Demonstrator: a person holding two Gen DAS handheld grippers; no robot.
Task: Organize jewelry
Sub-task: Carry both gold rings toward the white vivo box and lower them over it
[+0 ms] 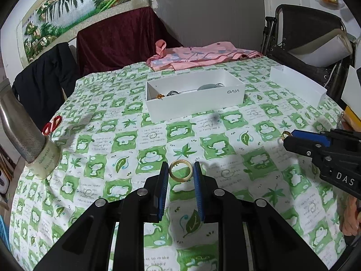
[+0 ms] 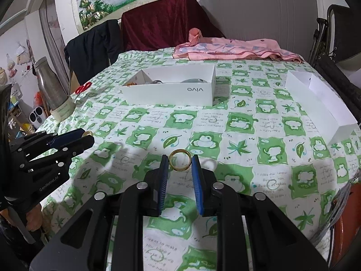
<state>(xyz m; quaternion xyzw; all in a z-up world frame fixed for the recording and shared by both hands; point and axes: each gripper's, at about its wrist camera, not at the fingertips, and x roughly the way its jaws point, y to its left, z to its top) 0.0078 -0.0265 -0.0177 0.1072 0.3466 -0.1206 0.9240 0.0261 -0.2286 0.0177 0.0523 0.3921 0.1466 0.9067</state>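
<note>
While both tools hang above the green-and-white frog-print tablecloth (image 1: 126, 140), each is clamped on a ring. The left gripper (image 1: 180, 169) pinches a pale cream ring (image 1: 180, 169) between its blue-padded fingertips, the ring standing upright and facing the camera. The right gripper (image 2: 180, 163) squeezes a gold ring (image 2: 180, 160) the same way; in the left wrist view that gold band shows only as a small glint at the tip of the right tool.

Farther back on the cloth sits an open white vivo box (image 1: 196, 103). It holds several pieces: something round and grey, an amber-coloured beaded bit at the left end, and a thin chain or pin, though these are too small to name surely. A second, narrower white box (image 2: 320, 103) lies open near the table's right edge, well apart from the first.

A pink floral cloth (image 1: 198, 56) is bunched at the far side. At the left edge stand a steel bottle (image 2: 50, 85) and red-handled scissors (image 2: 83, 87).
</note>
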